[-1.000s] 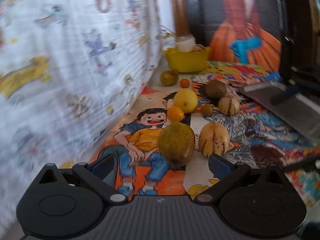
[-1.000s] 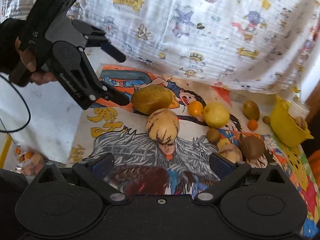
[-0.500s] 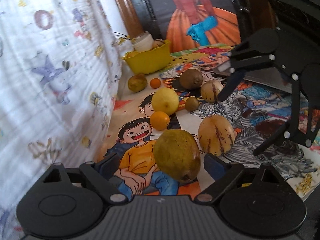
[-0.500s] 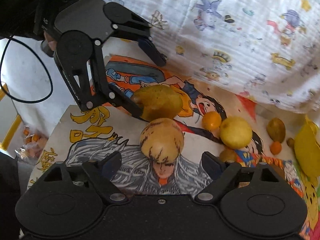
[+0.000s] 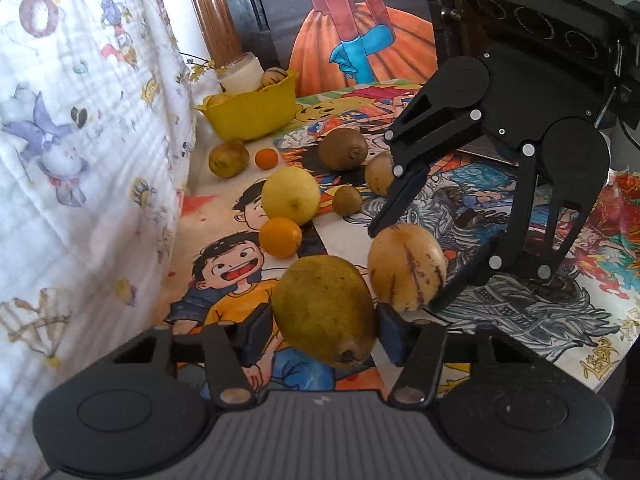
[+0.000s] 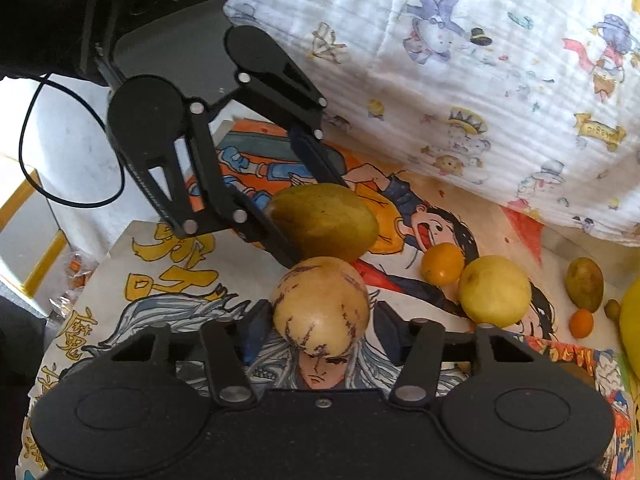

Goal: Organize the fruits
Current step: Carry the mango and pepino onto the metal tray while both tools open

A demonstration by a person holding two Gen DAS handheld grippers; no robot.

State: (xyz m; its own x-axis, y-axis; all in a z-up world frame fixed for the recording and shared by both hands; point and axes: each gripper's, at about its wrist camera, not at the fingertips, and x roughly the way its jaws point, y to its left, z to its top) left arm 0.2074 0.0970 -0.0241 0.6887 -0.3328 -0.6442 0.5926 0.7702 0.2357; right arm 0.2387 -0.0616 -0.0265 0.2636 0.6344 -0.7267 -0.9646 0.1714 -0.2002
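Fruit-sorting barely begun: left gripper [image 5: 326, 330], jaws just closing, pinches a green mango [image 5: 326, 316]; yellow bowl [image 5: 256, 116] waits at the mat's far edge. Right gripper [image 6: 322, 330], also closing, pinches a striped melon [image 6: 320, 304]; loose fruit remains.

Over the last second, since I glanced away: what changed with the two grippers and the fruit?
Both grippers came in and have just been closing: the left gripper now pinches the green mango, the right gripper the striped pepino melon. The lemon, oranges and yellow bowl stayed put.
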